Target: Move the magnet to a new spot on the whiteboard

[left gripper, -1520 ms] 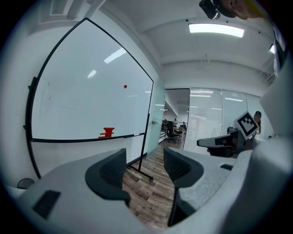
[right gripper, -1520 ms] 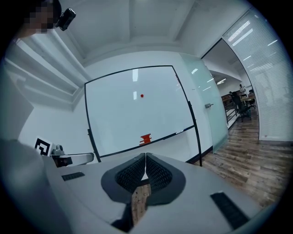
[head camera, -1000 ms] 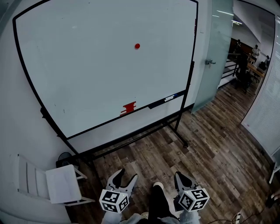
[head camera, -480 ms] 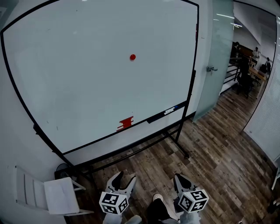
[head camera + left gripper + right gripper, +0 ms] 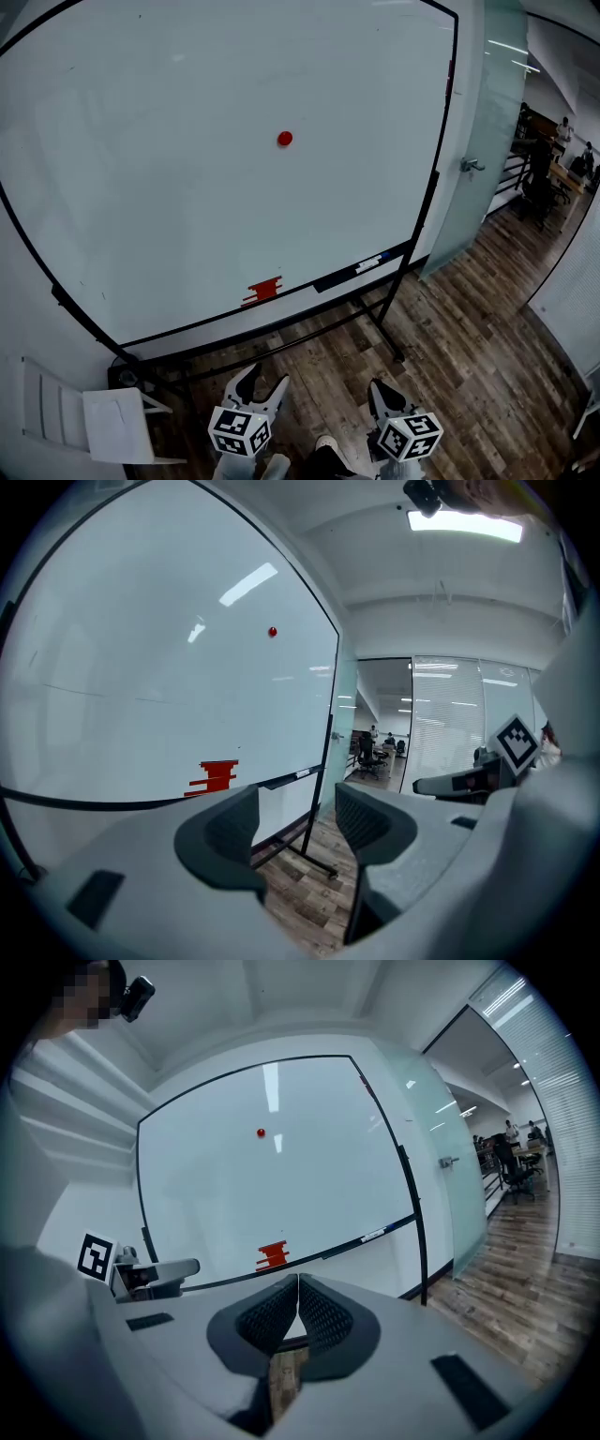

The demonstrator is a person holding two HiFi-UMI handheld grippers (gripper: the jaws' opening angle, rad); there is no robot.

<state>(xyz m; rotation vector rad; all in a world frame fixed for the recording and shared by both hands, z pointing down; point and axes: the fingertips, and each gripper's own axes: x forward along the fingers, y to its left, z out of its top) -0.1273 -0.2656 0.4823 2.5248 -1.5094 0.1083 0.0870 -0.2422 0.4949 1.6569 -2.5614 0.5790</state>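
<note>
Head view: the red magnet [image 5: 284,139] clings to the whiteboard [image 5: 141,206] at twelve o'clock from both tools, well apart from them. It is probably a light, stiff, slick disc, best pinched across its rim. The left gripper [image 5: 265,378] gapes empty and the right gripper [image 5: 378,387] is pressed closed on nothing. Since a second ago the board looms nearer.

One magnet [image 5: 285,139], one whiteboard [image 5: 159,197], two claws [image 5: 263,383] [image 5: 381,392]

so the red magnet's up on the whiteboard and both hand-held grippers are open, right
Not both. The left hand-held gripper is open, but the right hand-held gripper is shut with nothing in it, as the right gripper view shows. The red magnet is on the whiteboard.
</note>
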